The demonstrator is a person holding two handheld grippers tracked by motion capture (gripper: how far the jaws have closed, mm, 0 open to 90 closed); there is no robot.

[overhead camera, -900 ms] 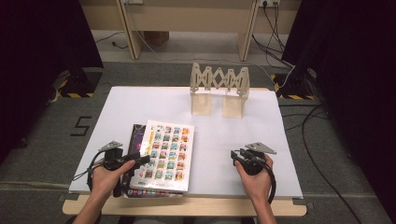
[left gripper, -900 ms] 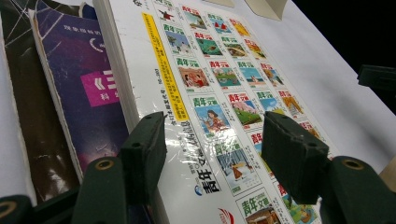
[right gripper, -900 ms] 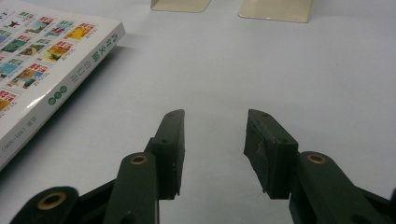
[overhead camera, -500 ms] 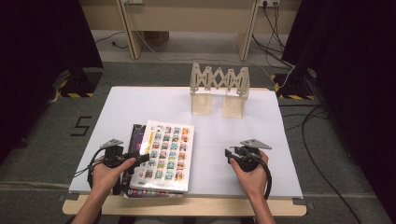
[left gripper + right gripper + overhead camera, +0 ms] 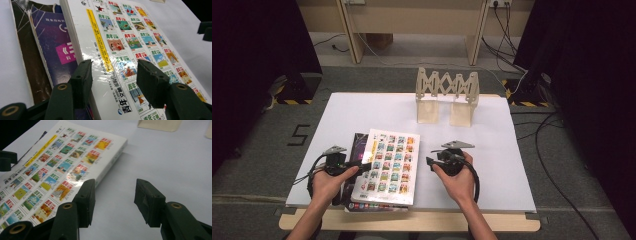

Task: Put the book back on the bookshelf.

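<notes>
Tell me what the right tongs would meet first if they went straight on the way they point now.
Probably the right edge of the white picture-grid magazine: the open right tongs point toward it across bare white table, though depth is hard to judge.

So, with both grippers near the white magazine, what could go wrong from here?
1. The white magazine lies on a darker book, so the open left gripper may pinch both together, or drag the lower one.
2. Its cover is glossy, so the pads could slip.
3. The open right gripper stands beside the magazine's edge and may push it sideways instead of lifting.
</notes>
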